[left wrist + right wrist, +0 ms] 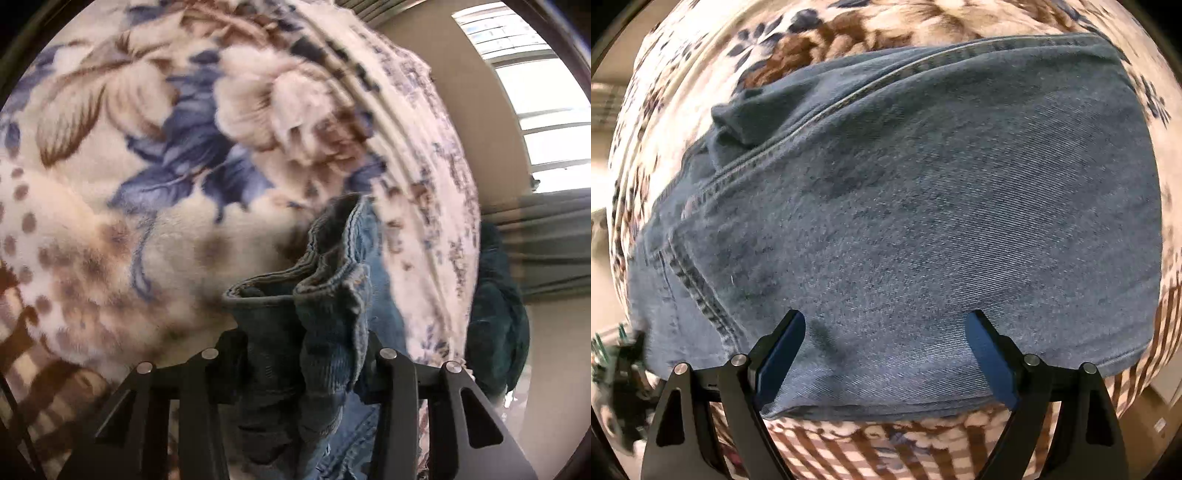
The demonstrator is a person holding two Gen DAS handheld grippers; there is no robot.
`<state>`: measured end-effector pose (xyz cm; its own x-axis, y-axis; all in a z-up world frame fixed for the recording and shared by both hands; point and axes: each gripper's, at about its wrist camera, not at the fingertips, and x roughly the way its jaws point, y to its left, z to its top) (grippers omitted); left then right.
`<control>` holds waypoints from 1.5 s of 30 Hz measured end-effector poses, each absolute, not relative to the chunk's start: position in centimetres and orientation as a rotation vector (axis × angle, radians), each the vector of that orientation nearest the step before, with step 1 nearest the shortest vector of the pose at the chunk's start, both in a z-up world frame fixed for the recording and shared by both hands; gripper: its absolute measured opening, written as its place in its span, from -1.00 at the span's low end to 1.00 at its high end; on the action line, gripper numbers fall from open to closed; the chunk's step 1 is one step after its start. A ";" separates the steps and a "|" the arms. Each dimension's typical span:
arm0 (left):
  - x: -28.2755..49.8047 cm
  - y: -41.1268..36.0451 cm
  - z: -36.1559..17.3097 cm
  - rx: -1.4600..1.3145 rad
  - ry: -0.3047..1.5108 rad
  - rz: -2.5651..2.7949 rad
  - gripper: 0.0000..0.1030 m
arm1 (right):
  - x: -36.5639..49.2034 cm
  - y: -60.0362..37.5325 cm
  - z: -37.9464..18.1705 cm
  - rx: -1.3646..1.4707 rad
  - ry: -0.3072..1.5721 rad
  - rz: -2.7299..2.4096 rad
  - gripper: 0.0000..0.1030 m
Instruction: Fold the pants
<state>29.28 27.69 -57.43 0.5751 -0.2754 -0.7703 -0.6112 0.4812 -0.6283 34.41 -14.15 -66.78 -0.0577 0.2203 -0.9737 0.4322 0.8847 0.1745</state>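
Daylight from window (pixel 546 92) at upper right of left wrist view, blown out w/ glare. Blanket (pixel 147 147) there soft, motion-blurred, esp. right side. Right wrist view evenly lit; jeans (pixel 905 203) sharp at center, edges smeared. Heavy fisheye bending, dark corners in both.

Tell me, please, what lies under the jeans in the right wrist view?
The jeans lie on a floral fleece blanket, which shows around their edges, with a checked border nearest the open right tool. Whatever lies under the denim itself is covered.
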 end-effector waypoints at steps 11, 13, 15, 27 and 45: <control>31.5 27.5 -58.7 -1.025 0.984 0.271 -0.32 | 33.7 -14.5 -66.5 0.542 1.617 -0.165 0.75; 31.7 25.8 -55.5 -0.927 0.965 0.242 -0.38 | 33.3 -15.7 -66.1 0.584 1.601 -0.148 0.75; 32.2 23.7 -52.7 -0.860 0.943 0.204 -0.39 | 32.9 -16.6 -65.9 0.612 1.594 -0.130 0.75; 32.8 1.1 -44.7 -0.426 1.000 -0.092 -0.41 | 28.6 -26.3 -61.8 0.646 1.531 -0.163 0.75; 33.3 -11.4 -56.7 0.034 1.288 -0.157 -0.05 | 26.4 -40.0 -59.6 0.650 1.474 -0.197 0.75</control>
<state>33.33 -11.42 -56.67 0.2695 -0.0975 -0.9580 0.1352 0.9888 -0.0626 26.41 -40.01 -59.60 0.1168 0.2610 -0.9583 0.5040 0.8158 0.2836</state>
